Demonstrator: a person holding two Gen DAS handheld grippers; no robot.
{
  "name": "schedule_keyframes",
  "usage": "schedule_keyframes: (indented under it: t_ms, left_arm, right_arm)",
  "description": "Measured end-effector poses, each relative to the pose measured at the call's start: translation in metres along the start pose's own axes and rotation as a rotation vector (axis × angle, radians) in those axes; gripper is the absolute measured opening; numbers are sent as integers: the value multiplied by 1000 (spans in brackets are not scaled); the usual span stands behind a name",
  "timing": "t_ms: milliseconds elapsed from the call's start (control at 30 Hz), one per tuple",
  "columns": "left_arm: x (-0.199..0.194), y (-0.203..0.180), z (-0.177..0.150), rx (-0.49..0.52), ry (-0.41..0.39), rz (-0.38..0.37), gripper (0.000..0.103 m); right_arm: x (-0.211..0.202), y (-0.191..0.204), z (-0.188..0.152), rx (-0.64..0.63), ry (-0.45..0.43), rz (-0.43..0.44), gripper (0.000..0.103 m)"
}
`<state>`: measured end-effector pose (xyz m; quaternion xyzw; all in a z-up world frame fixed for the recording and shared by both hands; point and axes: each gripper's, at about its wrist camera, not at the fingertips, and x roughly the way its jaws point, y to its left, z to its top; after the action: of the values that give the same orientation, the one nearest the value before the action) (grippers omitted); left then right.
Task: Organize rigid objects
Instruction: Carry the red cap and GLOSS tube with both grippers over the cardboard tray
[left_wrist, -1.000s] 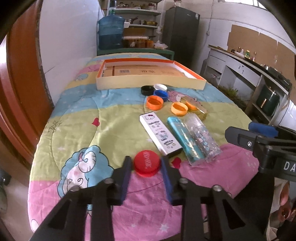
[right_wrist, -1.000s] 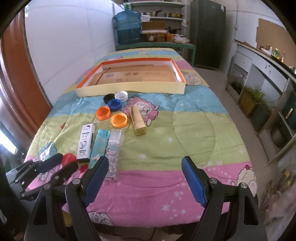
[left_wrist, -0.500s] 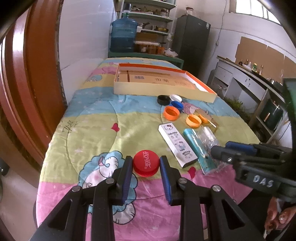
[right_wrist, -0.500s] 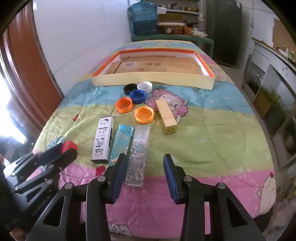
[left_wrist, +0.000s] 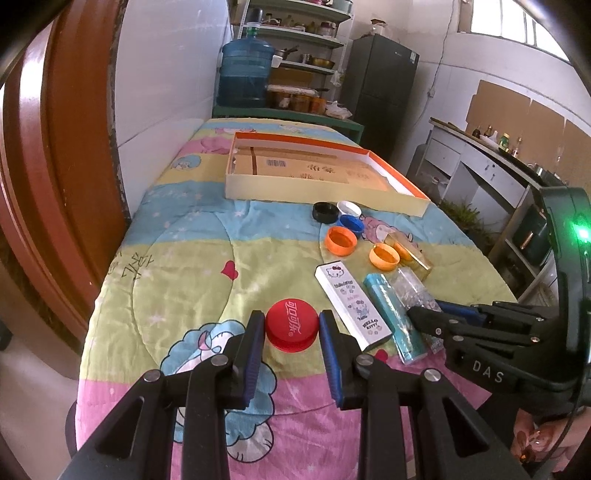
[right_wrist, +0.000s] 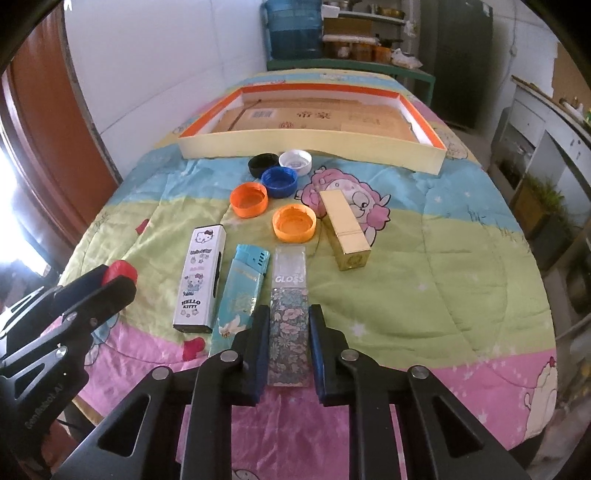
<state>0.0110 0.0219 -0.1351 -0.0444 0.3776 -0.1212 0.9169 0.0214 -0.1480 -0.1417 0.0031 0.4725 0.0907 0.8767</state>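
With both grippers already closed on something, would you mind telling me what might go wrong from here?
1. The right gripper pinches the glossy floral case near its end; it may pivot or slip when lifted.
2. The teal lighter lies against the right gripper's finger and could be dragged along.
3. The left gripper holds the red Coca-Cola cap by its smooth round rim; it might pop out.

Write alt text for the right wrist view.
The right gripper is shut on a clear floral case lying on a cartoon quilt. Beside the case lie a teal lighter and a white box; bottle caps and a shallow tray sit beyond.
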Motion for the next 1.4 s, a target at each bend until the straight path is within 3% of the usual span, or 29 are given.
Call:
schedule_keyframes:
  t_ms: [333,633,1400]
  left_arm:
    - [4,2,22,-18,1,12,30]
    - [7,-2,61,-14,-21,6,30]
    - [45,-18,189,88,-95,-5,31]
  right_arm:
    - [-13,-9,10,30,-34,48,20]
    - [-29,-21,35,15,-99,56,20]
    - [-31,-77,144,-116,-209,-8,20]
